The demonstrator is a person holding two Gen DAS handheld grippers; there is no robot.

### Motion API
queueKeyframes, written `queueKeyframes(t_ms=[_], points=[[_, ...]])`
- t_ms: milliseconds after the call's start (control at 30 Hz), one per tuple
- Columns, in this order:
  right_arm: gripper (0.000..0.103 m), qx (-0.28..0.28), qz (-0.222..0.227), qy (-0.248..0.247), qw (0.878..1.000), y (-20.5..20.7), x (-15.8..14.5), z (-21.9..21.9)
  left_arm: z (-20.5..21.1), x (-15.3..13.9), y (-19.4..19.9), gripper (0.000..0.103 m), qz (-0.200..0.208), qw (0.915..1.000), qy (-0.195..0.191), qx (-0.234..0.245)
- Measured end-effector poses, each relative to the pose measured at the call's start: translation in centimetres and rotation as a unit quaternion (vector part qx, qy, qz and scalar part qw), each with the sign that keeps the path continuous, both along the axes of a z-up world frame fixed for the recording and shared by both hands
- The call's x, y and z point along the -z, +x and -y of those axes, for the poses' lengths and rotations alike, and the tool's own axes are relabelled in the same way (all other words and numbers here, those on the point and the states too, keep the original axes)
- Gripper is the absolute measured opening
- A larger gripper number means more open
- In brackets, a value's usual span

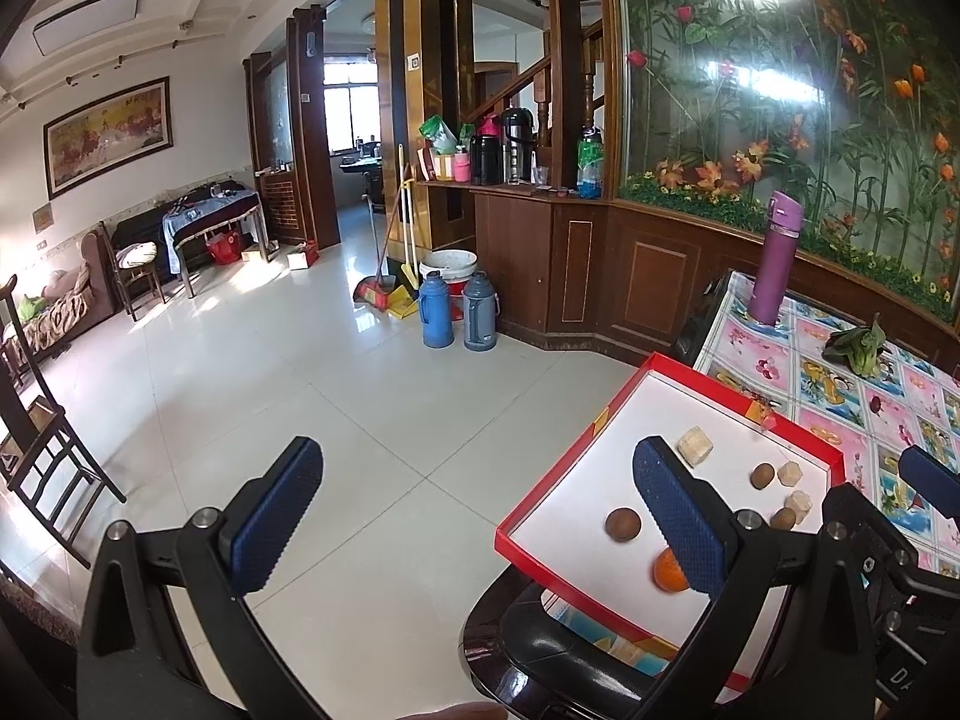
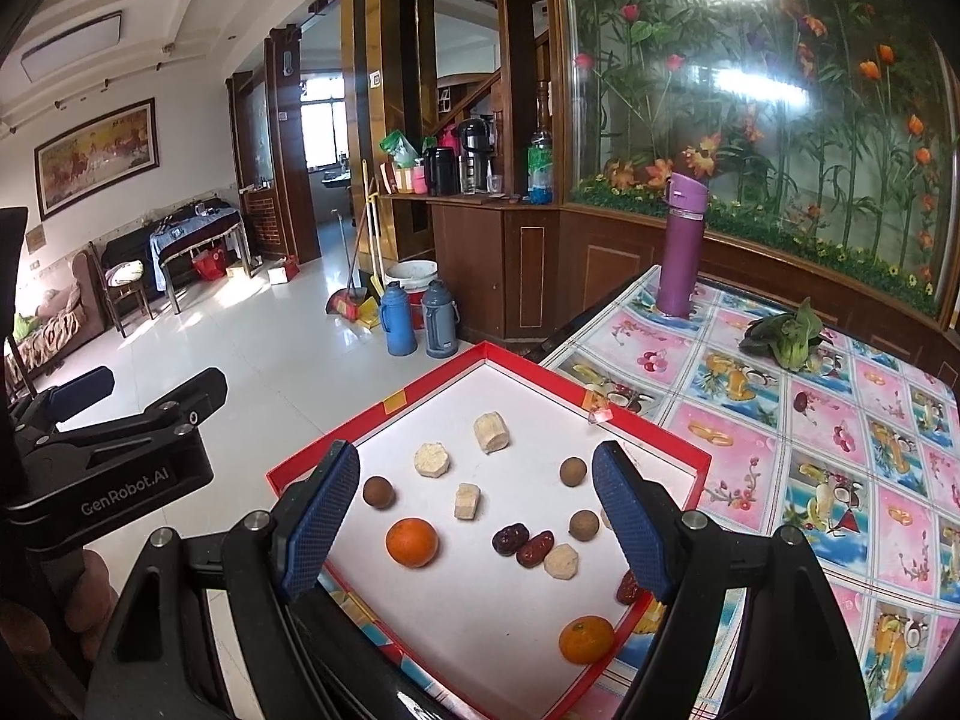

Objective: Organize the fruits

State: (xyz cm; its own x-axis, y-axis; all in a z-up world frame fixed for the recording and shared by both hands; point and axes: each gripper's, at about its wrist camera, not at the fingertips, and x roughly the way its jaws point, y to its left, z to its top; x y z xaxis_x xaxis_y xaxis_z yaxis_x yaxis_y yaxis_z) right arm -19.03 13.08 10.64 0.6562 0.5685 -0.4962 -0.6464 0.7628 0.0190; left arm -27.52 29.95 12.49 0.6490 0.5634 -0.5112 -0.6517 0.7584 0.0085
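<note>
The fruits lie loose in a shallow red-rimmed tray (image 2: pixel 651 429) with a white floor, filling the lower middle of the right wrist view. An orange (image 2: pixel 411 542) sits left of centre, and a second orange (image 2: pixel 586 638) lies near the tray's bottom right rim. Between them are two dark red dates (image 2: pixel 523 542) touching each other, with a third date (image 2: pixel 628 588) partly behind the right claw's finger. Three brown round fruits (image 2: pixel 379 491) and several pale cut chunks (image 2: pixel 491 432) are scattered well apart across the white floor.

The right claw (image 2: pixel 480 519) hovers above the tray, spread wide and gripping nothing. The left claw (image 1: pixel 480 516) is likewise spread wide and empty, its right finger over the tray's edge, the other over the tiled floor (image 1: pixel 258 372).

The tray rests at the corner of a bench (image 2: pixel 840 480) covered with a fruit-patterned cloth. Toward the upper right stand a purple flask (image 2: pixel 681 246) and a leafy green vegetable (image 2: pixel 786 339).
</note>
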Motion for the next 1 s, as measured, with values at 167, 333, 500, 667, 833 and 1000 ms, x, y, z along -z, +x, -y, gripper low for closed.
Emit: queueKeyframes(t_ms=[167,333,500,667,833,1000], points=[[0.080,0.002,-0.002,0.002,1.000,0.00,0.08,-0.02,-0.29,0.18,0.17,0.103,-0.003,1.0000,-0.004,0.000],[0.080,0.006,-0.009,0.007,1.000,0.25,0.23,-0.06,-0.38,0.38,0.41,0.103,-0.003,1.0000,-0.003,-0.005],[0.080,0.007,-0.008,0.009,1.000,0.33,0.06,0.00,-0.28,0.54,0.77,0.103,-0.007,1.0000,0.000,-0.006],[0.080,0.011,-0.006,0.018,1.000,0.70,-0.22,0.29,-0.17,0.47,0.85,0.103,-0.007,0.9999,0.003,-0.008],[0.080,0.010,-0.010,0.017,1.000,0.83,-0.12,0.32,-0.20,0.43,0.62,0.103,-0.008,0.9999,0.005,-0.013],[0.080,0.009,-0.010,0.018,1.000,0.83,-0.12,0.31,-0.05,0.22,0.44,0.103,-0.006,0.9998,0.008,-0.016]])
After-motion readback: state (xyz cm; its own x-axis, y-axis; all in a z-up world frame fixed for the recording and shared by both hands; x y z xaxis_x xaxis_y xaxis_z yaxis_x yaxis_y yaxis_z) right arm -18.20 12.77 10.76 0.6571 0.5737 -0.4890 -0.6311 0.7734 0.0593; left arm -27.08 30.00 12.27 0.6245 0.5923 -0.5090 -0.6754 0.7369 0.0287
